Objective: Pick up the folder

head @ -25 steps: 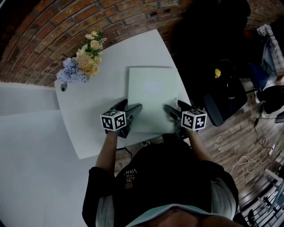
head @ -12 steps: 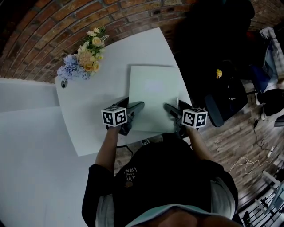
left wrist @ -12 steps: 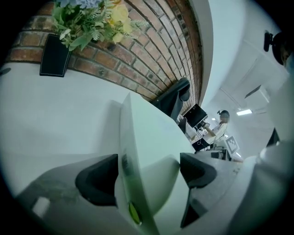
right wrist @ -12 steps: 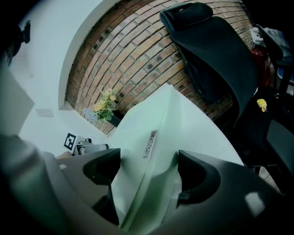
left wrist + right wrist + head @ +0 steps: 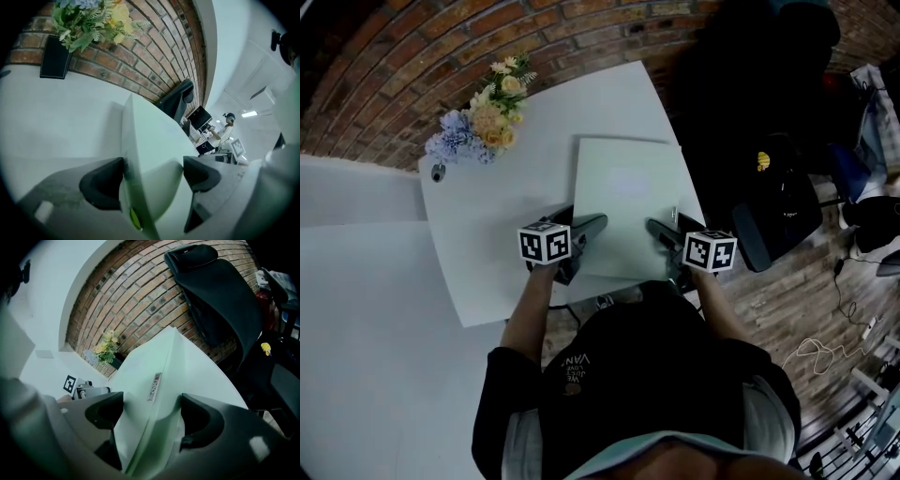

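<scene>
Folder (image 5: 626, 202): laid flat on the white tabletop (image 5: 506, 197) (towards its right side).
Left gripper (image 5: 581, 223): fingers held apart, the folder's near edge between them.
Right gripper (image 5: 666, 227): fingers likewise spread around that edge.

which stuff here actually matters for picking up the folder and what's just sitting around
For the job:
folder
left gripper, jaws open astride the folder's edge
right gripper, the same

Just lying about:
flowers
black office chair
table, only bearing the folder
</scene>
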`<state>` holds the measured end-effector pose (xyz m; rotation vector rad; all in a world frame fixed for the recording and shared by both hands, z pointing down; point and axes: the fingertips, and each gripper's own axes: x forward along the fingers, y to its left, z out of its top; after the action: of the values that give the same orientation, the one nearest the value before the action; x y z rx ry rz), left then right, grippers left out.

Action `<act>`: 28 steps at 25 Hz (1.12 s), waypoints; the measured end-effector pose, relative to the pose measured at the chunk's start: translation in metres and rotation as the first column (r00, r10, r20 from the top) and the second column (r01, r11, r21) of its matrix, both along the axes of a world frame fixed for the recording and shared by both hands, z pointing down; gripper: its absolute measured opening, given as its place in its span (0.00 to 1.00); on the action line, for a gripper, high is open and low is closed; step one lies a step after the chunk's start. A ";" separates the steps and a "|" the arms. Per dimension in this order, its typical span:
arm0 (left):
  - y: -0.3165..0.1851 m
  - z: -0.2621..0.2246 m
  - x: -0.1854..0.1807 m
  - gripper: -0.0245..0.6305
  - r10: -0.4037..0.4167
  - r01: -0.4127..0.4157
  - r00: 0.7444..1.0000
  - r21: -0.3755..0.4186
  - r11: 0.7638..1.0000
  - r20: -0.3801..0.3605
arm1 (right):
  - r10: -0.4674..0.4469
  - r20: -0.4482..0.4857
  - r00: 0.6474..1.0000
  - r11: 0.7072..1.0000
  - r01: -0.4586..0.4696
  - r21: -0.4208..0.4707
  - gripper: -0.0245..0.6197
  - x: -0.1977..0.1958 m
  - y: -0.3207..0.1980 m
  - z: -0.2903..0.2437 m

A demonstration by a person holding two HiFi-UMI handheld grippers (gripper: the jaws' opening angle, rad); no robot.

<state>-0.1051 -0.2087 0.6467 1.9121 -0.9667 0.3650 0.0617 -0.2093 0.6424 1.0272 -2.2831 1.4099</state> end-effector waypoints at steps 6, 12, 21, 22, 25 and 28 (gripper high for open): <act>0.003 -0.004 0.000 0.67 -0.014 0.014 1.000 0.030 0.999 0.010 | 0.001 -0.023 1.000 1.000 -0.001 0.030 0.61 0.001 0.001 -0.006; 0.007 -0.011 -0.001 0.67 -0.029 0.028 1.000 0.067 0.997 0.013 | -0.021 -0.041 0.999 0.999 0.023 0.041 0.61 0.000 0.005 -0.010; 0.010 -0.027 -0.004 0.67 -0.053 0.051 0.998 0.128 0.991 0.017 | -0.022 -0.053 0.998 0.995 0.027 0.094 0.61 -0.004 0.010 -0.026; 0.010 -0.029 -0.004 0.67 -0.056 0.054 0.998 0.133 0.990 0.013 | -0.021 -0.055 0.998 0.994 0.027 0.103 0.61 -0.004 0.010 -0.029; 0.012 -0.034 -0.003 0.67 -0.064 0.063 0.998 0.144 0.988 -0.001 | -0.019 -0.064 0.998 0.992 0.026 0.125 0.61 -0.003 0.011 -0.037; 0.014 -0.041 -0.003 0.67 -0.067 0.068 0.998 0.161 0.985 -0.011 | -0.009 -0.069 0.998 0.989 0.019 0.148 0.61 -0.003 0.013 -0.045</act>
<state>-0.1084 -0.1950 0.6059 2.0185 -1.0821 0.2478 0.0587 -0.1963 0.5969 1.0823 -2.3699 1.1946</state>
